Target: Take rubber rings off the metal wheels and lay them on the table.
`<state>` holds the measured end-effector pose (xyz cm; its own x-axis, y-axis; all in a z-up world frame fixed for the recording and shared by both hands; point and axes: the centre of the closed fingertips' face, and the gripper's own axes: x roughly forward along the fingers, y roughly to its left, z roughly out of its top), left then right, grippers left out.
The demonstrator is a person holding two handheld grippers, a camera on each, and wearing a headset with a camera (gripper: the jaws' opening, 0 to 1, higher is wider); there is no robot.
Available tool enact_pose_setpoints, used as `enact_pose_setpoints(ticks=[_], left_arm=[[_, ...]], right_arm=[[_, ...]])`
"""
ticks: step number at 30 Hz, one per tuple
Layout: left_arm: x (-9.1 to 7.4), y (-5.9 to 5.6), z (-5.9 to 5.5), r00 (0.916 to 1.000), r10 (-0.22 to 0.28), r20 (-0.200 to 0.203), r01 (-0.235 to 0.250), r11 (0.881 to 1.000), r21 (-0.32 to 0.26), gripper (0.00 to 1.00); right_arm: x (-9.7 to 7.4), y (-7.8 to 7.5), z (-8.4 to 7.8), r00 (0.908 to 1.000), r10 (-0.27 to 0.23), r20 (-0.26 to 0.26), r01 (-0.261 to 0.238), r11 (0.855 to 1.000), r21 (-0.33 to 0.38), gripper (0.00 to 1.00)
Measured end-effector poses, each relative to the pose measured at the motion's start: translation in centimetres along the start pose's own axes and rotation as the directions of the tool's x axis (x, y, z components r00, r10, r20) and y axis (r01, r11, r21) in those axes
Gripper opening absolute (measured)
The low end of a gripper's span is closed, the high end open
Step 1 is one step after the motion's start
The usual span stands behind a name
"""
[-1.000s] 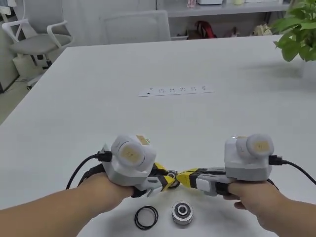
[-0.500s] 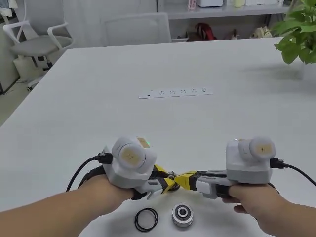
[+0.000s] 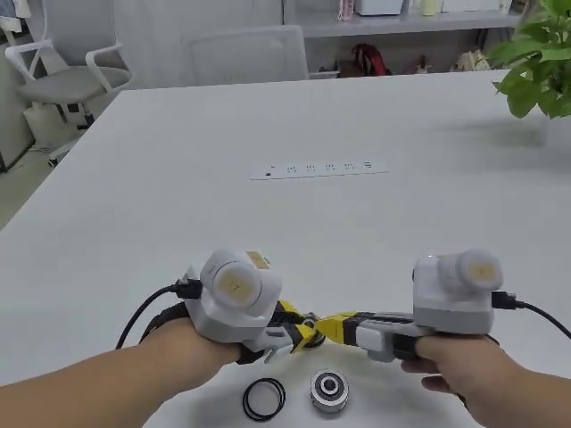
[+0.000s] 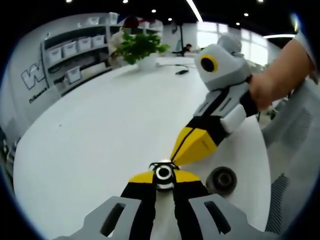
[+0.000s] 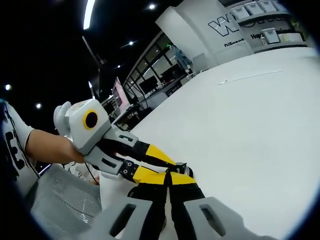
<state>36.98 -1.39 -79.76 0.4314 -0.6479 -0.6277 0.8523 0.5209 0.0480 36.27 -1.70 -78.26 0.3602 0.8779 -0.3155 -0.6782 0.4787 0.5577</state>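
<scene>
Two jaws of the left gripper (image 4: 163, 179) clamp a small metal wheel (image 4: 163, 172); the right gripper (image 4: 175, 157), jaws pressed together, touches its rim. Just nearer the person than this wheel, a second wheel (image 3: 329, 390) and a loose rubber ring (image 3: 264, 397) lie on the table (image 3: 268, 232).

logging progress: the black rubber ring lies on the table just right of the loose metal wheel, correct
No. In the head view the black rubber ring lies just left of the loose metal wheel, not right of it. Both do lie on the table.
</scene>
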Motion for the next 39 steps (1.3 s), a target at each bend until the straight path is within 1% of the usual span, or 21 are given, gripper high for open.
enact_pose_setpoints(ticks=[6,10,13,14,17,18,20,23,28,31,33,35,39], left_arm=[[0.0,0.0,0.0,1.0,0.001,0.003,-0.001,1.0,0.0,0.12],[0.0,0.0,0.0,1.0,0.0,0.002,0.0,1.0,0.001,0.12],[0.0,-0.1,0.0,1.0,-0.001,0.001,0.001,1.0,0.001,0.12],[0.0,-0.1,0.0,1.0,0.0,-0.001,0.0,1.0,0.001,0.12],[0.0,-0.1,0.0,1.0,0.0,0.0,0.0,1.0,0.002,0.12],[0.0,0.0,0.0,1.0,0.0,0.002,0.0,1.0,0.003,0.12],[0.0,-0.1,0.0,1.0,-0.001,0.002,0.001,1.0,0.003,0.13],[0.0,-0.1,0.1,1.0,-0.001,-0.002,0.001,1.0,0.003,0.13],[0.0,-0.1,0.0,1.0,0.0,-0.002,0.001,1.0,0.016,0.13],[-0.1,-0.4,0.0,0.9998,-0.019,-0.006,0.019,1.0,0.01,0.14],[-0.2,-0.4,0.0,0.9997,-0.024,-0.007,0.024,1.0,0.01,0.15],[-0.3,-0.7,0.0,0.9993,-0.038,-0.005,0.038,0.999,0.009,0.18],[-0.7,-1.4,-0.2,0.9982,-0.06,-0.01,0.06,0.998,0.028,0.23]], right_arm=[[0.0,0.7,0.0,0.9994,0.036,0.005,-0.036,0.999,0.022,0.0],[-0.1,1.3,-0.1,0.9973,0.074,0.004,-0.074,0.997,0.036,0.0],[-0.1,1.0,-0.1,0.9978,0.066,0.01,-0.066,0.997,0.044,0.0],[-0.1,0.9,-0.1,0.9984,0.056,0.011,-0.057,0.997,0.043,0.0],[-0.1,-0.1,-0.2,1.0,-0.002,0.004,0.001,0.999,0.035,0.0],[-0.1,-1.0,-0.4,0.9986,-0.052,-0.012,0.053,0.998,0.03,0.0],[0.0,-0.8,-0.4,0.9993,-0.037,-0.012,0.037,0.999,0.028,0.0],[0.0,-1.0,-0.6,0.9986,-0.049,-0.018,0.05,0.998,0.028,0.0],[0.0,-0.9,-0.5,0.9988,-0.045,-0.017,0.046,0.998,0.033,0.0],[0.0,-0.8,-0.5,0.9991,-0.04,-0.016,0.04,0.999,0.03,0.0],[0.0,-0.7,-0.5,0.9992,-0.037,-0.015,0.037,0.999,0.029,0.0],[0.0,-0.7,-0.5,0.9992,-0.036,-0.016,0.036,0.999,0.027,0.0],[-0.1,-0.6,-0.4,0.9994,-0.032,-0.014,0.033,0.999,0.026,0.0]])
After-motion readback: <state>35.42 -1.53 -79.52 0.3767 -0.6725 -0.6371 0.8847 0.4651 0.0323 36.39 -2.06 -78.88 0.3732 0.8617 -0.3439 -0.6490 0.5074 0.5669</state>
